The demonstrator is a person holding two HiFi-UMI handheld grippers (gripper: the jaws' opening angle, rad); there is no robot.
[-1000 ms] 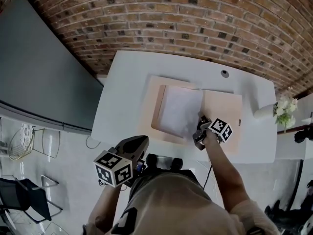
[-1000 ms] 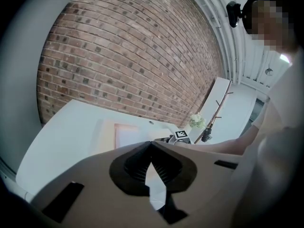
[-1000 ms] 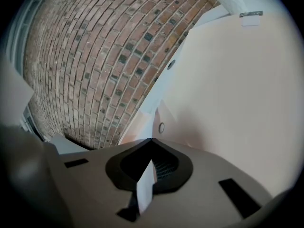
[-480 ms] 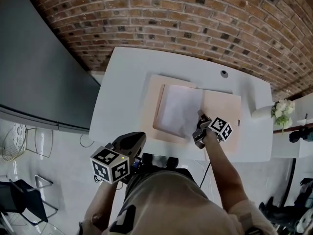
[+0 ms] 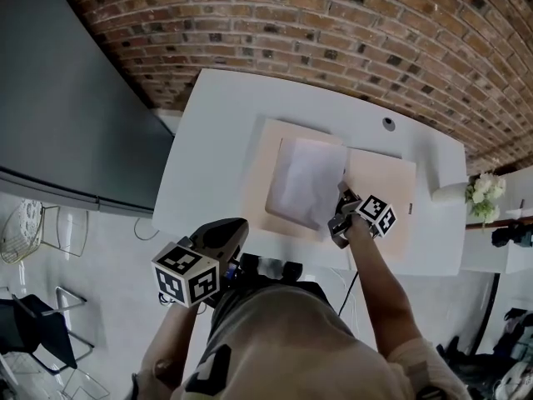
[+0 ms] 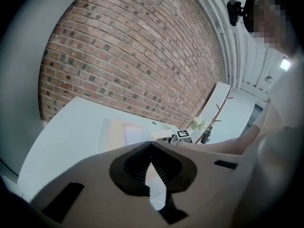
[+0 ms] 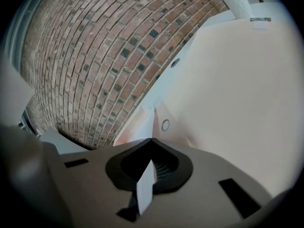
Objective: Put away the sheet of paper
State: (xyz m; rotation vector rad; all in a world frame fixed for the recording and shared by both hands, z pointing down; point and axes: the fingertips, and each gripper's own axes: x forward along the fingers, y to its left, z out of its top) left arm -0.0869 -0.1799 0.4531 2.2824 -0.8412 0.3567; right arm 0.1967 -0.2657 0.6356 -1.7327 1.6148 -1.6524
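Note:
An open cream folder (image 5: 383, 182) lies on the white table (image 5: 208, 140). A white sheet of paper (image 5: 306, 182) rests over the folder's left half. My right gripper (image 5: 340, 221) is at the sheet's near right corner, shut on it. In the right gripper view the sheet's edge (image 7: 145, 189) shows between the jaws of the right gripper (image 7: 151, 141), with the folder's bare right half (image 7: 228, 89) beyond. My left gripper (image 5: 233, 230) is off the table's near edge, by the person's body. It holds nothing, and in the left gripper view the left gripper (image 6: 151, 145) has its tips touching.
A brick wall runs behind the table. A small round hole (image 5: 388, 124) is in the tabletop at the back right. A vase of flowers (image 5: 479, 192) stands at the right end. A snap button (image 7: 165, 125) sits on the folder. A dark chair (image 5: 33, 323) stands on the floor at the lower left.
Only the head view has shifted a little. Both grippers and the sheet keep their places.

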